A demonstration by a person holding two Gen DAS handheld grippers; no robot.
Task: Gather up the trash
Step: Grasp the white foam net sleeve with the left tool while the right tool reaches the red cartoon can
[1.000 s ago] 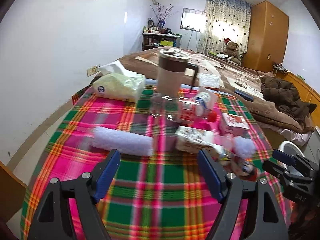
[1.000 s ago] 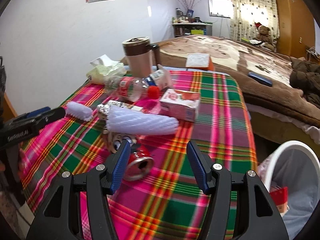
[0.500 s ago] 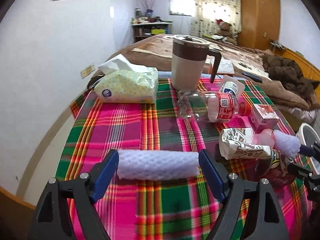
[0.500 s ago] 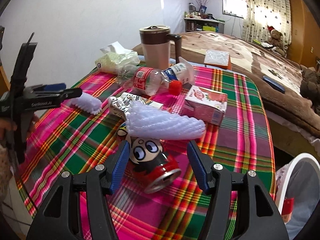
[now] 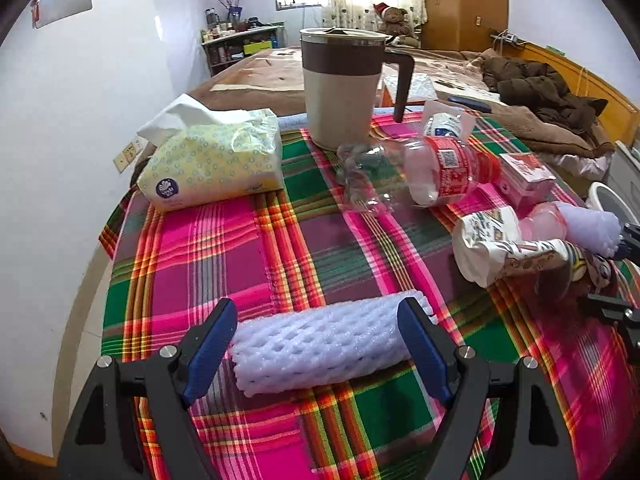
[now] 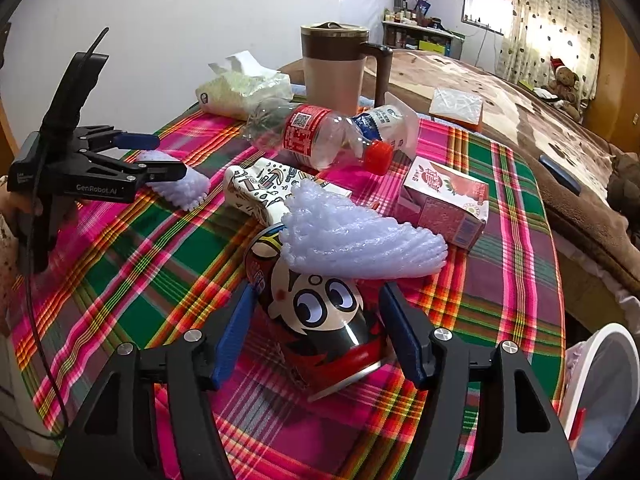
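Left hand-held gripper [image 5: 316, 342] astride foam sleeve [image 5: 320, 346], right hand-held gripper [image 6: 318, 320] opening around can [image 6: 316, 316]

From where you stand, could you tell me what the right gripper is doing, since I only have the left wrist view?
Observer: The right gripper has its jaws opening around a cartoon can that lies on its side; the pads are not pressing it.
Operator: Thank you. Is anything resting on that can?
Observer: Yes, a white foam net is draped over its far end.
Operator: And where is the bin from there?
Observer: A white bin sits past the table edge, to the right of that gripper, with something red inside.
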